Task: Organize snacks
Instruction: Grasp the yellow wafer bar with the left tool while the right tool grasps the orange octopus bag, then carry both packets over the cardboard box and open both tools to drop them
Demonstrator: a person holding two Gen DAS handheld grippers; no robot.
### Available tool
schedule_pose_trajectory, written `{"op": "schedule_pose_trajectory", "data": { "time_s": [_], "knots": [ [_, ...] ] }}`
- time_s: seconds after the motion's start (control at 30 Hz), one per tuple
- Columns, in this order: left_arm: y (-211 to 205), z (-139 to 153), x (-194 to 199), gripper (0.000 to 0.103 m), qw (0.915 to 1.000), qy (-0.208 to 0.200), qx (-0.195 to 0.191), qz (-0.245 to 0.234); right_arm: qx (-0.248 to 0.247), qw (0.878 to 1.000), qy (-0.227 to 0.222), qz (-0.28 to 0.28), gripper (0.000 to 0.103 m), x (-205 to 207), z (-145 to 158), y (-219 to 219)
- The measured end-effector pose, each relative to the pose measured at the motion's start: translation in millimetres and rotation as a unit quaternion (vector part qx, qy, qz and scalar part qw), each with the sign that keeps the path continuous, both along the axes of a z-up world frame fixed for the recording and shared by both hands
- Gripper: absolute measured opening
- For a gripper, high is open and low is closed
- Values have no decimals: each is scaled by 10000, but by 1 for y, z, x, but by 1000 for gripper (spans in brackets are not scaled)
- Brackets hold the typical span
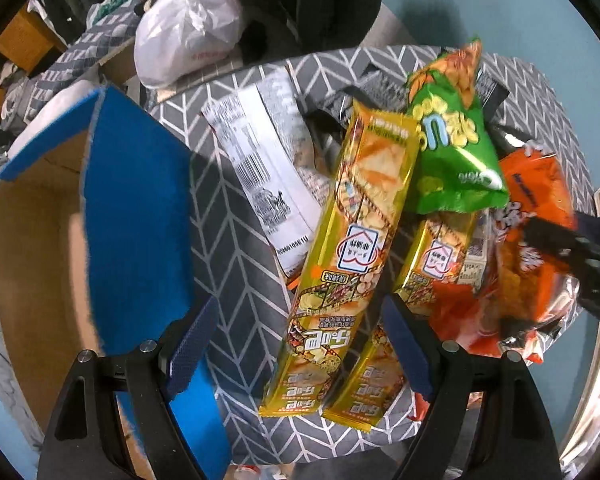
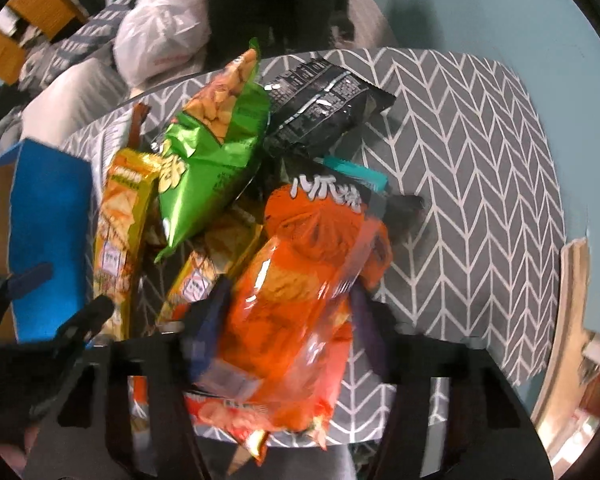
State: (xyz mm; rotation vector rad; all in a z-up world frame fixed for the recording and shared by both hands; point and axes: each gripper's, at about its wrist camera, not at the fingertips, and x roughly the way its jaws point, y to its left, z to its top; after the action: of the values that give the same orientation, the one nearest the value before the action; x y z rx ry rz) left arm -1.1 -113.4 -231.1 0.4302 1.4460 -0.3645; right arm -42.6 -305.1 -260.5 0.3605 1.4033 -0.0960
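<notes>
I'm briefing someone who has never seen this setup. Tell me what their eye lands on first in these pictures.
First, the heap of bright snack packets on the grey patterned cloth: a green bag lies on top, with a long yellow pack leaning beside it. The right gripper is shut on an orange bag at the near side of the heap. To the left stands an open blue box, and the left gripper hangs open over the yellow pack.

A tied white plastic bag (image 1: 188,28) sits beyond the bin, near a wooden cabinet (image 1: 24,36).
</notes>
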Motion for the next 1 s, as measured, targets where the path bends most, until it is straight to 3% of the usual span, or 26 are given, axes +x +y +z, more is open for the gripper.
{"op": "schedule_pose_trajectory", "data": {
  "time_s": [0.2,0.27,0.37,0.43,0.5,0.8,1.0],
  "knots": [
    [-4,-20,-4,84,9998,117,137,-90,-52,9994,-39,328,48,-18,0,-9],
    [-7,-23,-4,79,9998,93,150,-110,17,9996,-31,284,52,-16,-2,-11],
    [-8,-28,-5,64,9996,91,225,-153,163,9998,47,143,56,-10,-10,-10],
    [-8,-30,-7,46,9996,142,148,-185,261,9996,119,40,58,-10,-16,-11],
    [-8,-30,-8,37,9996,183,78,-185,365,9992,148,-68,59,-12,-22,-14],
    [6,-16,-18,32,9998,-71,-32,-200,177,9995,-142,201,47,-33,-6,-20],
    [6,5,-27,32,9994,-265,-64,-218,20,9986,-324,408,44,-47,11,-29]
  ]
}}
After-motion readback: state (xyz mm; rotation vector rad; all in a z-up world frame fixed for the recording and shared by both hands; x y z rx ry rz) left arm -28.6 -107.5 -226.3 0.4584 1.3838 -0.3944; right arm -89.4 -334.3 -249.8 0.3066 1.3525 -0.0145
